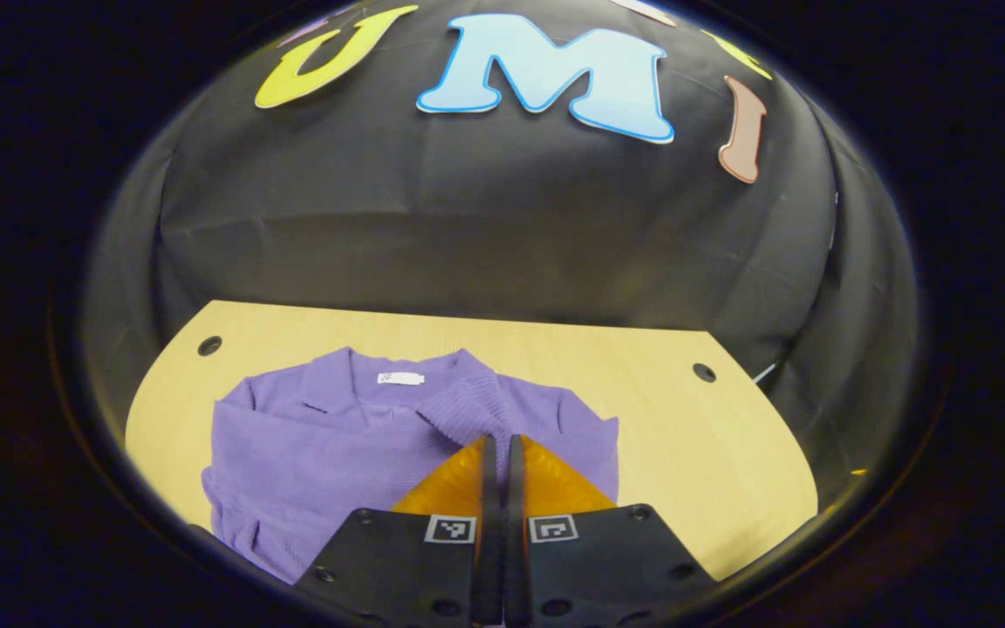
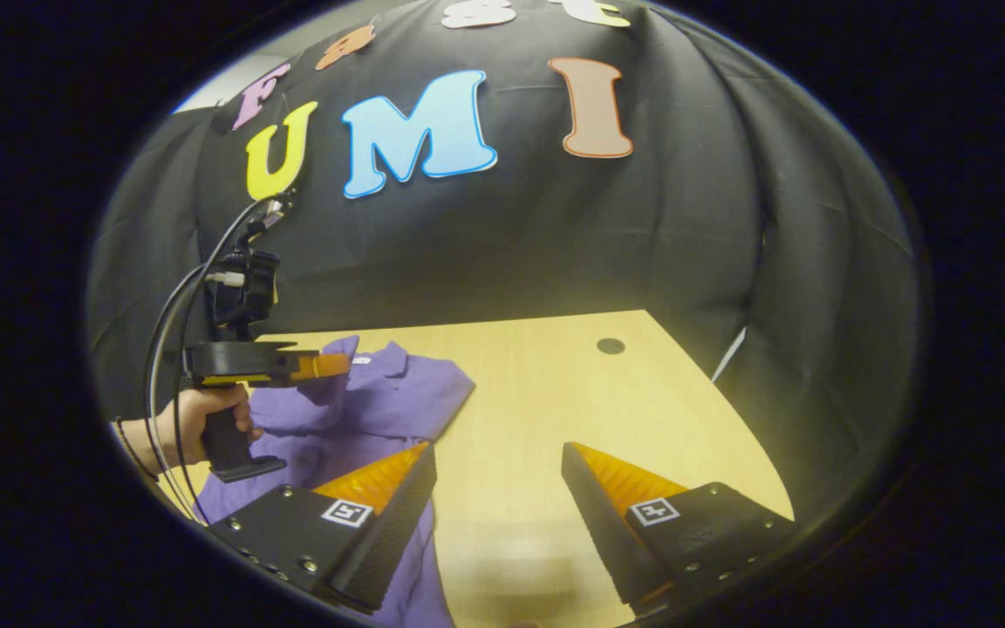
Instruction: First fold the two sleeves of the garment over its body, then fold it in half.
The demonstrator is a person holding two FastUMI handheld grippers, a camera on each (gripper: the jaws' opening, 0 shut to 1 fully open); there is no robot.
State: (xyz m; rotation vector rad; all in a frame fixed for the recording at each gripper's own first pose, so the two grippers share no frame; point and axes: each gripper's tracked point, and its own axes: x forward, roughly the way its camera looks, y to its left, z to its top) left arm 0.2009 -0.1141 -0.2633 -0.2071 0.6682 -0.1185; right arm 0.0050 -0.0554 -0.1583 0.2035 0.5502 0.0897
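A purple garment (image 1: pixel 319 445) lies on the wooden table (image 1: pixel 712 445), collar and white label (image 1: pixel 400 378) toward the far edge. My left gripper (image 1: pixel 500 443) is shut, and a ribbed sleeve (image 1: pixel 463 410) runs up to its tips over the body. The right gripper view has the left gripper (image 2: pixel 338 364) in a hand (image 2: pixel 197 414) a little above the garment (image 2: pixel 389 392), with cloth rising to its tips. My right gripper (image 2: pixel 498 453) stands open over bare wood beside the garment's right edge, nothing between its fingers.
The table (image 2: pixel 555 384) has round holes near its far corners (image 1: pixel 209 345) (image 1: pixel 704 372) (image 2: pixel 611 345). Black cloth walls close in behind and to the right. Cables (image 2: pixel 173 314) loop from the left gripper's top. Bare wood lies right of the garment.
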